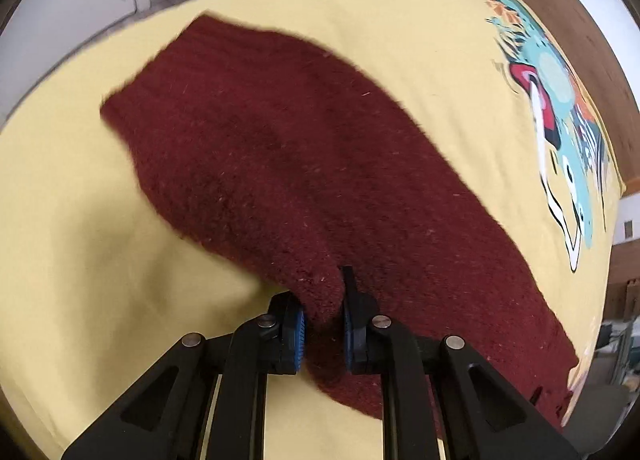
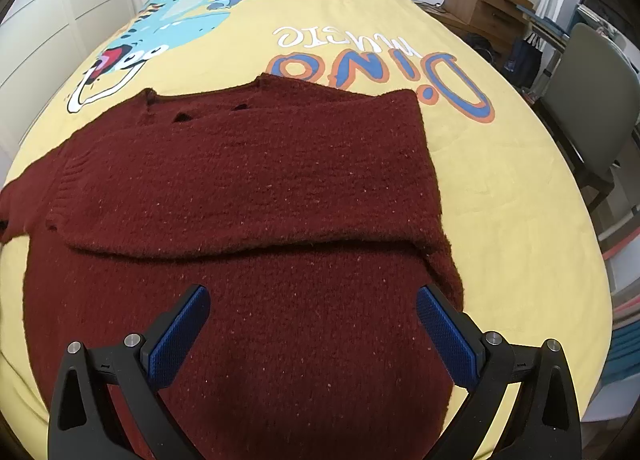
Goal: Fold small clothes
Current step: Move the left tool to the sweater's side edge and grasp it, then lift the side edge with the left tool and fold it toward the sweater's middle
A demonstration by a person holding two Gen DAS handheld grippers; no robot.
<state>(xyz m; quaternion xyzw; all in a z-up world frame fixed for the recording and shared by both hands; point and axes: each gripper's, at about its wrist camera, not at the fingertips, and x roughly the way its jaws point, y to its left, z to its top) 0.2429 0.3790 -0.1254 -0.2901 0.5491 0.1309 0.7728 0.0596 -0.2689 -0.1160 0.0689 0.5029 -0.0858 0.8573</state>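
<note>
Maroon knit sweater (image 2: 248, 180) lies spread on my yellow bedspread (image 2: 500, 188). My left hand-held gripper (image 1: 323, 324) pinches a fold of its sleeve; my right hand-held gripper (image 2: 314, 334) hovers wide open above its body, gripping nothing.

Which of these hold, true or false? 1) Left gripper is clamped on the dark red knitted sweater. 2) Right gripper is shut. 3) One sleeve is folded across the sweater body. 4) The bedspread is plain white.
1) True: the left gripper pinches a fold of the dark red knitted sweater.
2) False: the right gripper stands open above the sweater, nothing between its pads.
3) True: a sleeve lies folded across the body.
4) False: the bedspread is yellow with a dinosaur print.
</note>
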